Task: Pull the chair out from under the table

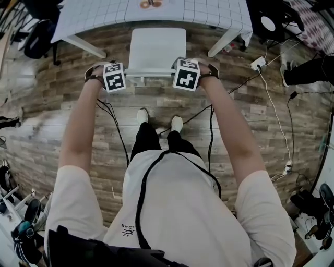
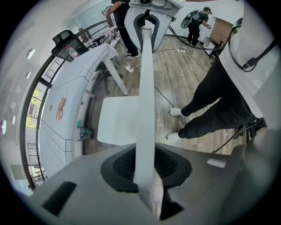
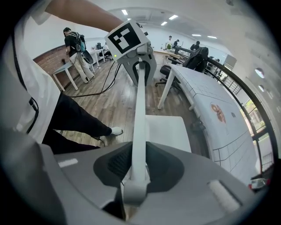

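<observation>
A: Both claws are on the chair. The left claw is closed narrow on the white rail of the backrest, its pads pressing from both sides.
B: And the right claw?
A: Same story. It's clamped narrow on that rail, at the other end. In the head view the two marker cubes sit at the rail's corners, left one left, right one right.
B: Where's the chair against the table?
A: The seat faces the table. Its far edge lies right at the edge of the gridded cloth, and the rest of the seat shows clear on the near side. The backrest is on the person's side.
B: And the person?
A: Standing straight behind it, arms stretched forward, white shoes on the wood floor just short of the chair.
B: Anything round about?
A: Cables trail over the floor on the right, up to a power strip near the table leg. There's an orange print on the cloth beyond the seat. In the right gripper view, other people stand at desks farther back in the room.
</observation>
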`<state>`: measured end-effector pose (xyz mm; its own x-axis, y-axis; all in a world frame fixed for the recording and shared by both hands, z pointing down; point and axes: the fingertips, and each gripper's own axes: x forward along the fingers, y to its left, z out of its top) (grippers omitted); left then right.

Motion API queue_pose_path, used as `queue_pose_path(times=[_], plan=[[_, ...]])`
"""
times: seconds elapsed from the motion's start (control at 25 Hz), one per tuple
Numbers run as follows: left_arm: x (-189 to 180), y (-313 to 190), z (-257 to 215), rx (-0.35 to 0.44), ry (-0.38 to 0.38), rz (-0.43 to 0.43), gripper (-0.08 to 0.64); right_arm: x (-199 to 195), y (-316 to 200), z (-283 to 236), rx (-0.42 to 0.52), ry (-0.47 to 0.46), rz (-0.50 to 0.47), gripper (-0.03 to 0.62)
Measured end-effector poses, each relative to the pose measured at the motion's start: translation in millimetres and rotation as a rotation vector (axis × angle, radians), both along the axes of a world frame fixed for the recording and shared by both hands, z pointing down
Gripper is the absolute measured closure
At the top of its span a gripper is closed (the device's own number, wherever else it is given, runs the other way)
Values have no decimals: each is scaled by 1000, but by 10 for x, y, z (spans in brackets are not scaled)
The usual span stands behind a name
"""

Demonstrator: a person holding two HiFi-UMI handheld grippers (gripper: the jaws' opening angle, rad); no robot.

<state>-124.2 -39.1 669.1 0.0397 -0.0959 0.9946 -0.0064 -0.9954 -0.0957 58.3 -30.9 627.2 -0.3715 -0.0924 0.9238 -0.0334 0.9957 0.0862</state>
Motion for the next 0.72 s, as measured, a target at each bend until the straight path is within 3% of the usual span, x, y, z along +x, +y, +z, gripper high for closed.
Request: queue_pose_path(times=[0.44, 0.72], plan=[[-44, -16, -41, 34, 83, 76, 471, -57, -31, 26, 36, 70, 32, 502], [-71, 10, -38, -10, 92, 73, 472, -73, -26, 34, 28, 100, 31, 505]])
